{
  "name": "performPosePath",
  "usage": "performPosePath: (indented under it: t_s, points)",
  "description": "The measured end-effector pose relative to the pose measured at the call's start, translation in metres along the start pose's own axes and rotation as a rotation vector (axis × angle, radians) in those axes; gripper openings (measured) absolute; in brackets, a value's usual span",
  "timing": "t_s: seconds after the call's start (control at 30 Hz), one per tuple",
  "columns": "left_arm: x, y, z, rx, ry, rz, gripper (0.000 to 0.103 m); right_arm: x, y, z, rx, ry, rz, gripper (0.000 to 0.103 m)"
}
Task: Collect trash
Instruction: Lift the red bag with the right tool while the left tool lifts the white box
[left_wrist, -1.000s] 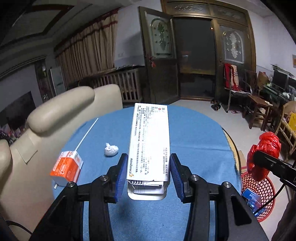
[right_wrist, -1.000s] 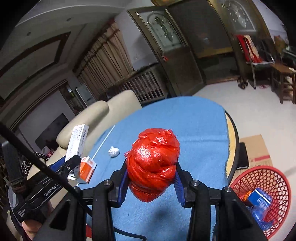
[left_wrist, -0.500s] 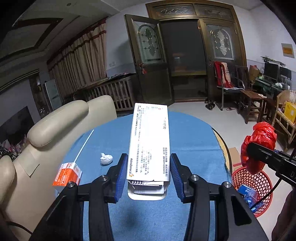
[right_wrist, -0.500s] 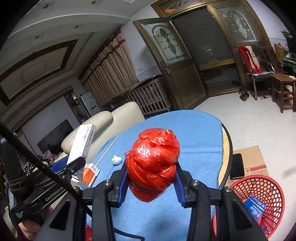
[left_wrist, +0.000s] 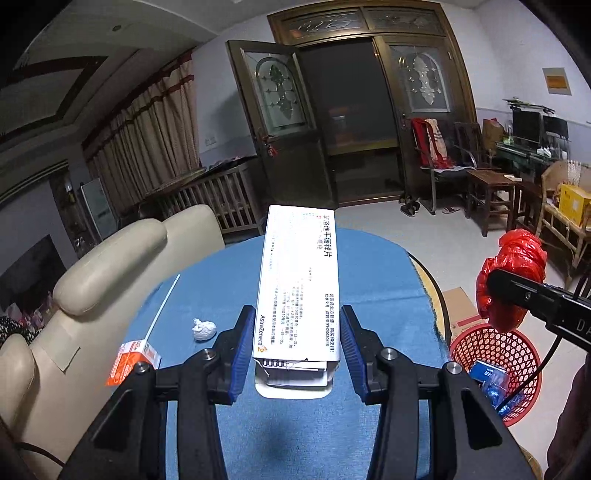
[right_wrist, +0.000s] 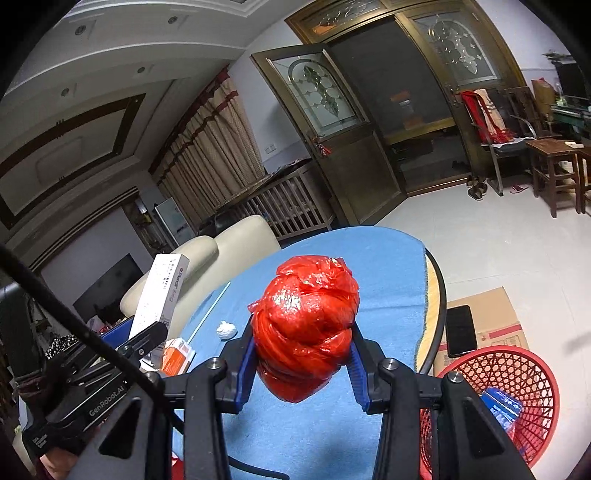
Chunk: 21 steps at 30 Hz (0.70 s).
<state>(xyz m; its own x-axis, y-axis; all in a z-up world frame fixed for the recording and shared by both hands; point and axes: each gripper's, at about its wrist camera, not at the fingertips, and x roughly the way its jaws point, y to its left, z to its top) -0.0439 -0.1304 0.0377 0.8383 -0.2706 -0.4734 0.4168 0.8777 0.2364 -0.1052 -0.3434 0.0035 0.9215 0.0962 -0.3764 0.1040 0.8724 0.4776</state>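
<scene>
Here, left gripper clamped on a long white medicine box, blue pads pressing its two long sides near the torn-open rear end, the box pointing forward and lifted above the blue tablecloth. Right gripper closed around a crumpled red plastic bag, pads squeezing the wad from both sides, the bundle raised clear of the cloth. In the left wrist view, the same red bag at the far right, held in the black finger of the other tool, above and just behind a red mesh basket standing on the floor beside the table edge. Inside the basket, a blue packet and some clear blue wrapping. In the right wrist view, the basket low at the right, with the blue packet in it. Left on the cloth: a small white paper wad, an orange and white carton near the cloth's left edge, and a thin white stick lying lengthwise between them and the cream sofa. On the floor by the basket, flattened cardboard with a dark phone-like slab on it.
</scene>
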Motion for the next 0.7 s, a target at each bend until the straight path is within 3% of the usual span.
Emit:
performPosePath:
  t_s: [0.7]
  points:
    - [-0.013,-0.018,0.001,0.076,-0.018,-0.034,0.047,-0.024,-0.028,0.003,0.066,-0.037,-0.025,0.045]
